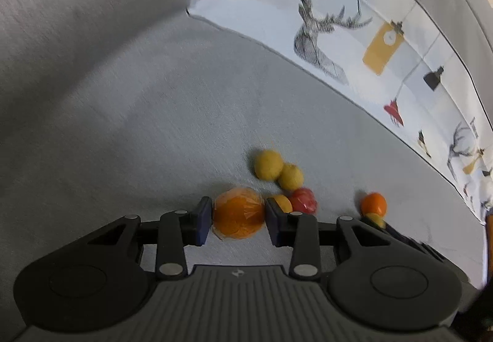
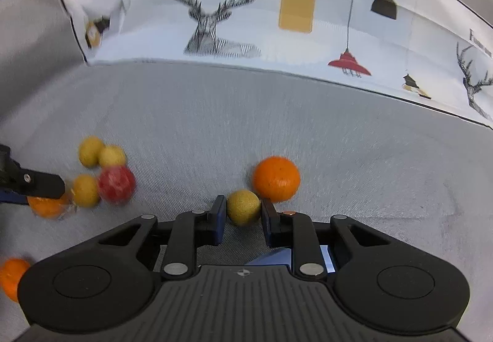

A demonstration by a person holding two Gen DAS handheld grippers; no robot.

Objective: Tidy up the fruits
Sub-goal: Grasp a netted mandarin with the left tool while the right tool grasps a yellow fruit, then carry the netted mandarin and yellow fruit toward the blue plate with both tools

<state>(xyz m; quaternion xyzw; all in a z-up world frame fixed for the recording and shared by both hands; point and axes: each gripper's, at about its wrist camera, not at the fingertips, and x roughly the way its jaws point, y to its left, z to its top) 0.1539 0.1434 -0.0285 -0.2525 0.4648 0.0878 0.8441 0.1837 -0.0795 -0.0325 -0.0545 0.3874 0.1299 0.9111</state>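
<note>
On a grey sofa seat [image 1: 154, 141] my left gripper [image 1: 238, 210] is shut on a plastic-wrapped orange [image 1: 238, 220], a pad against each side. Just beyond lie two yellow fruits [image 1: 268, 164], a smaller yellow one [image 1: 283, 202] and a red fruit [image 1: 303, 200]. My right gripper [image 2: 243, 210] is shut on a speckled yellow fruit [image 2: 243, 206] resting on the seat. A bare orange [image 2: 275, 178] touches that fruit from behind on the right. The right wrist view shows the left gripper's finger [image 2: 34, 185] over the wrapped orange [image 2: 47, 207], beside the red fruit [image 2: 116, 184] and a yellow one [image 2: 85, 190].
A white cushion [image 2: 277, 18] printed with deer and lamps leans along the back of the seat. The grey armrest [image 1: 77, 18] rises at the left. Another orange [image 2: 12, 278] lies at the near left. Open seat fabric stretches between the fruits and the cushion.
</note>
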